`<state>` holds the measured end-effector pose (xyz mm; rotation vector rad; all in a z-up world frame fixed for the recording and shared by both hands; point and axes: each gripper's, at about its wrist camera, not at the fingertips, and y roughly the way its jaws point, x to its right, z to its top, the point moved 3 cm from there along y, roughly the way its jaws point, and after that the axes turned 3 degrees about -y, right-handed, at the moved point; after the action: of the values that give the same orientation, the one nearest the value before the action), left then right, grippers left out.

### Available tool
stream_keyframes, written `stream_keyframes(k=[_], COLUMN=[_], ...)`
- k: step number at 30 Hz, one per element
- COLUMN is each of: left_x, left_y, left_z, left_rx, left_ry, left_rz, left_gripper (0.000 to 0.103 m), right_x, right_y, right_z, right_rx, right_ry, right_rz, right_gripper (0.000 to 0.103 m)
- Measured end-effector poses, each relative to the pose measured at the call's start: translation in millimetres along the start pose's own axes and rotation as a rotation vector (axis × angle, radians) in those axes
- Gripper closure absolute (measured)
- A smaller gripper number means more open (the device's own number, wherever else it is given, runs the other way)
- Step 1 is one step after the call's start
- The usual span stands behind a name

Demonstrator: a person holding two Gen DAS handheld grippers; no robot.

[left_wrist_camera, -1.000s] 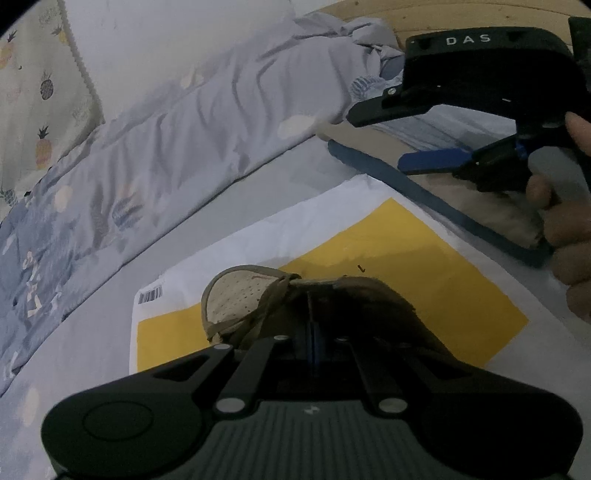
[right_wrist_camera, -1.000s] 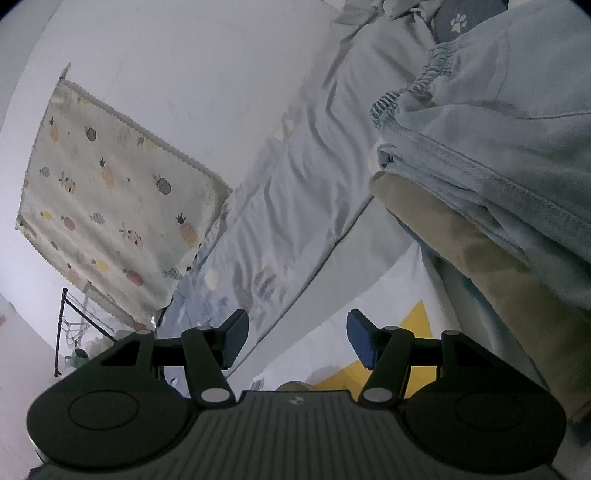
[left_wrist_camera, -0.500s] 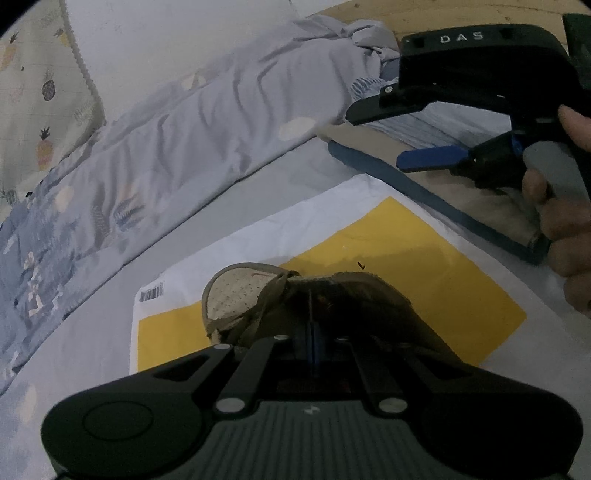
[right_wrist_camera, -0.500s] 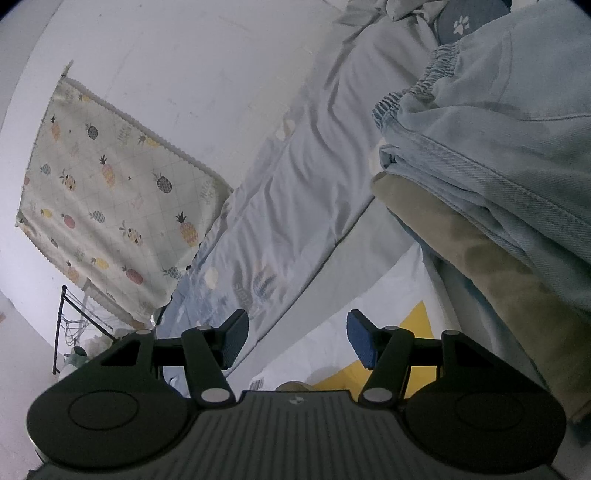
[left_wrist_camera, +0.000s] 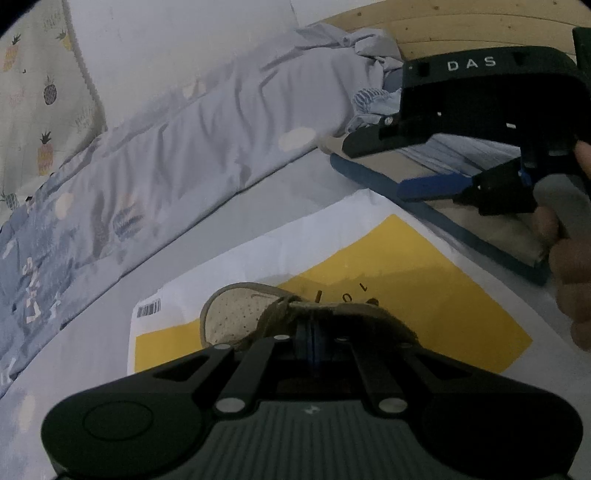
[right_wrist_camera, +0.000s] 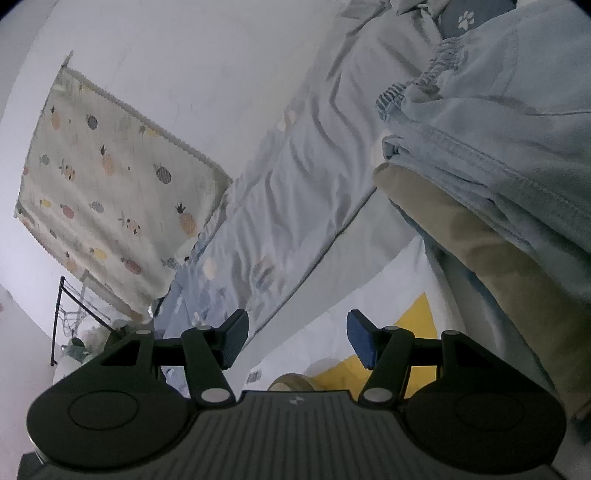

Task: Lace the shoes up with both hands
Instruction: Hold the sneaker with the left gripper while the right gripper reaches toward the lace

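A khaki shoe with a pale dotted insole lies on a white and yellow mailer bag, right in front of my left gripper. That gripper's blue pads are pressed together over the shoe's upper, beside a lace loop. Whether anything thin is pinched between them is hidden. My right gripper, held by a hand, hovers open above the mailer's far right corner with nothing in it. In its own view the right gripper is wide apart, and only the shoe's rim shows below it.
A stack of folded clothes, pale denim on khaki, lies close on the right. A rumpled blue patterned quilt runs along the wall. A pineapple-print cloth hangs behind it, and a wooden headboard stands at the far end.
The shoe's upper sits slightly lower in the left wrist view, uncovering black marks on the yellow panel. Both grippers stay put, with their jaws unchanged.
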<state>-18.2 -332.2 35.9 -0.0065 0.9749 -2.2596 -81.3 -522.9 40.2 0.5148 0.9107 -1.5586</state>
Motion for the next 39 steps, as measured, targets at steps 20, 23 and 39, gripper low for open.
stream_keyframes(k=[20, 23, 39], left_x=[0, -1, -9], left_y=[0, 0, -14], left_z=[2, 1, 0], left_rx=[0.003, 0.003, 0.032], left_ry=[-0.026, -0.029, -0.083], left_rz=[-0.002, -0.002, 0.046], left_gripper=[0.103, 0.103, 0.092], right_x=[-11, -11, -10], right_y=[34, 37, 37], right_z=[-53, -56, -56], right_rx=[-0.251, -0.254, -0.212], right_ry=[-0.006, -0.001, 0.015], right_rz=[0.040, 0.038, 0.065], right_gripper=[0.070, 0.070, 0.101])
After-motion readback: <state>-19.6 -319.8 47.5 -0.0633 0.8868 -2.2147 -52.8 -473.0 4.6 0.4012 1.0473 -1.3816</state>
